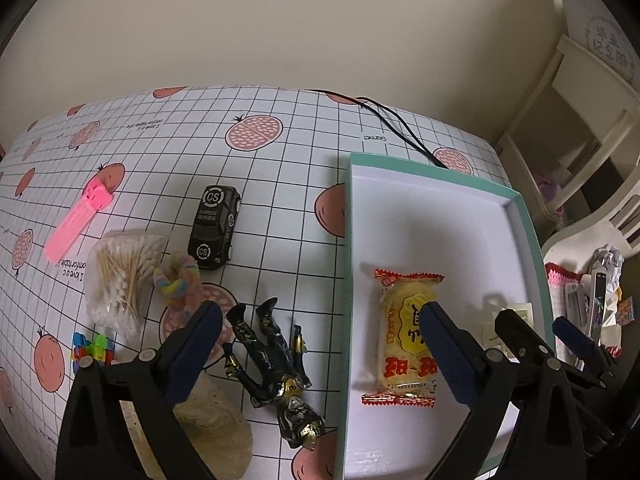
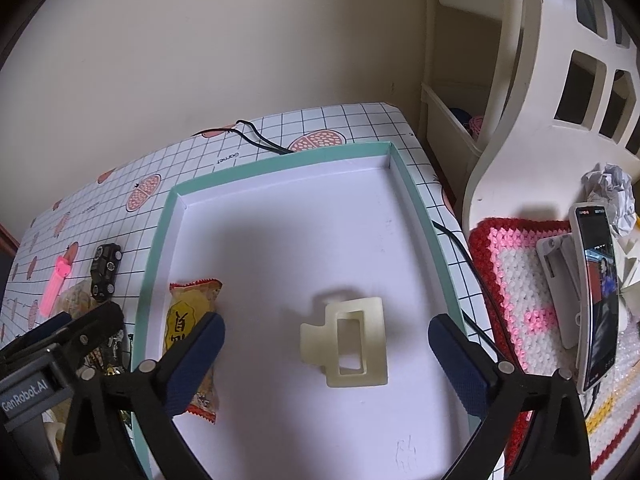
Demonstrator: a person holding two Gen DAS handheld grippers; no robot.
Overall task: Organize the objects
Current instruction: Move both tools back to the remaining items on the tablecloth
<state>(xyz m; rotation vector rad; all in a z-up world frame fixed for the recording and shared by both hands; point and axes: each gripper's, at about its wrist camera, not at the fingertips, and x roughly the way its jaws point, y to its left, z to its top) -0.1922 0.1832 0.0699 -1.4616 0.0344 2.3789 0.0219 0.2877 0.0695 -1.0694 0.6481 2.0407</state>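
On the far left of my desk (image 1: 304, 152) the pink strip (image 1: 78, 222) lies slanted, its thicker end pointing away from me and to the right. Just beside it sits the bag of cotton swabs (image 1: 120, 276), their sticks running roughly away from me, and touching that bag is the pastel hair tie (image 1: 180, 284). The black toy car (image 1: 215, 226) stands near them, its long axis almost straight away from me, leaning slightly right. A cluster of small colourful pieces (image 1: 92, 350) lies at the swab bag's near end. Between the fingers of my left tongs (image 1: 320, 322), which are released and hold nothing, the dark figure (image 1: 276, 364) lies on its back with legs pointing away from me and head toward me.

To the right is the teal-edged tray (image 2: 280, 164). Inside, along its left wall, the yellow snack packet (image 2: 192, 344) lies lengthwise, away from me. In the middle of the tray rests the cream hair claw (image 2: 348, 342), long axis also running away from me, well apart from the packet. My right tongs (image 2: 326, 344) hang released over it, one finger on either side, gripping nothing.
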